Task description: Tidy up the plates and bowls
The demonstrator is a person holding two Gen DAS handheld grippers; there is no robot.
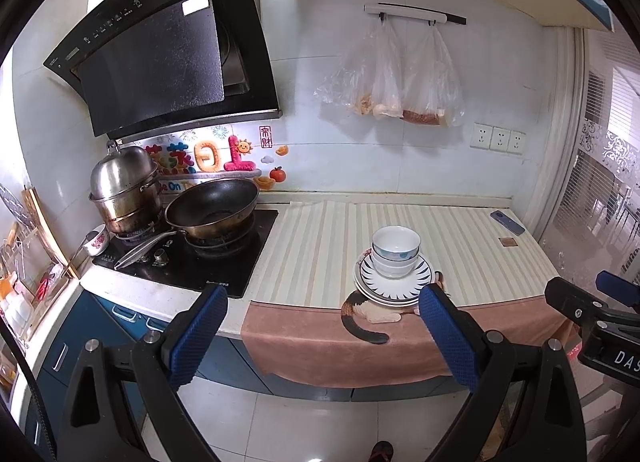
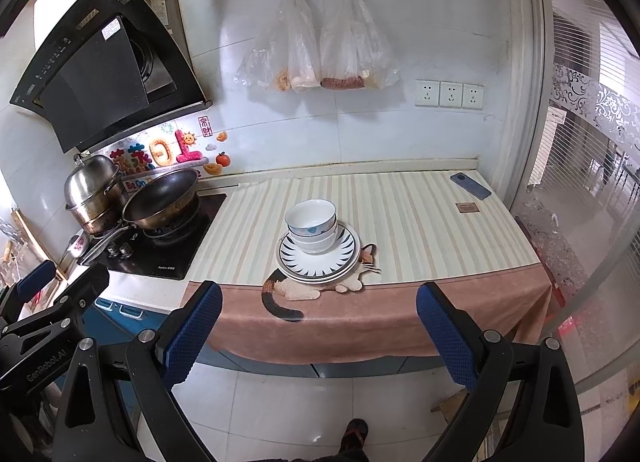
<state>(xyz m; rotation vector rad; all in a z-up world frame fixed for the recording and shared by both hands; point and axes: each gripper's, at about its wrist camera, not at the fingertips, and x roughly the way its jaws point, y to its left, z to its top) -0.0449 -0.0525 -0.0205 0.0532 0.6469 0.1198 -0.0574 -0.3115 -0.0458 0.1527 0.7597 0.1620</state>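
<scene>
Two white bowls (image 2: 313, 224) atop plates (image 2: 319, 258).

Left gripper (image 1: 323, 312): jaws spread wide, nothing between the blue pads (image 1: 198, 336). Held off the counter edge (image 1: 224, 332), short of it, over the floor. Right gripper (image 2: 319, 308): jaws likewise wide apart, empty, also short of the counter edge and level with the left gripper, alongside it. A person's foot (image 2: 354, 438) shows below, on the floor.
</scene>
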